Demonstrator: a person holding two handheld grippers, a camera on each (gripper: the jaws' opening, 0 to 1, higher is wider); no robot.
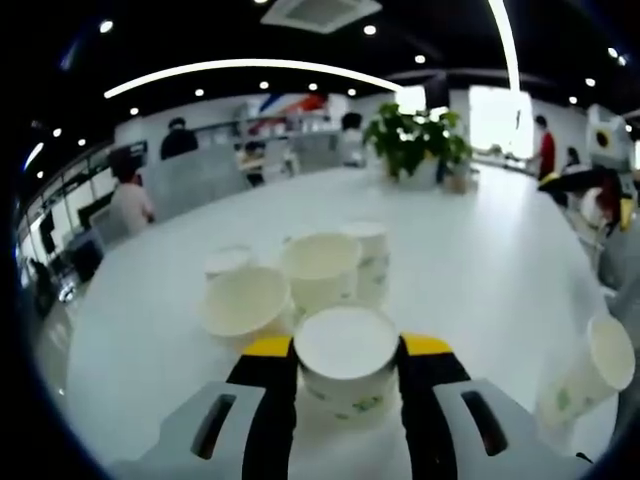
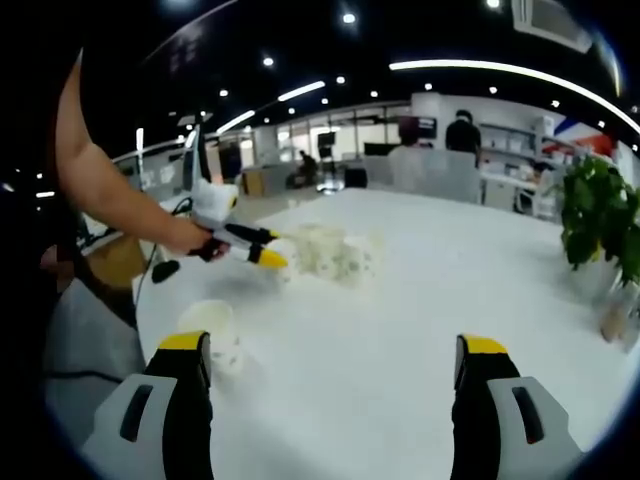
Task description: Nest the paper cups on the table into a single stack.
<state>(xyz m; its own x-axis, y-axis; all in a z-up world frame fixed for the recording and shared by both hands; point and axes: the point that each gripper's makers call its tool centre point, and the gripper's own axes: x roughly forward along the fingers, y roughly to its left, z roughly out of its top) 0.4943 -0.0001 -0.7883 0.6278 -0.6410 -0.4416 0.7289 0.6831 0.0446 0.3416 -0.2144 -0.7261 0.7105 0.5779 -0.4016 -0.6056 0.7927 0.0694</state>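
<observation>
A broad white table (image 1: 500,270) carries everything, with a potted plant (image 1: 415,140) at its far end. In the left gripper view, the left gripper (image 1: 348,362) pinches one paper cup (image 1: 347,362) between its yellow-tipped jaws, the cup's open mouth facing the camera. Just beyond it sits a cluster of cups (image 1: 300,275): four can be counted there, one tipped with its mouth toward the camera, one upright in the middle, one taller behind it and one low at the back left. A lone cup (image 1: 592,372) lies tilted well apart at the right edge. In the right gripper view, the right gripper (image 2: 335,375) stands wide apart with bare table between its jaws; a single cup (image 2: 212,335) rests just beside its left jaw, not gripped. Farther off, a person's hand (image 2: 190,238) holds the left gripper at the blurred cluster
</observation>
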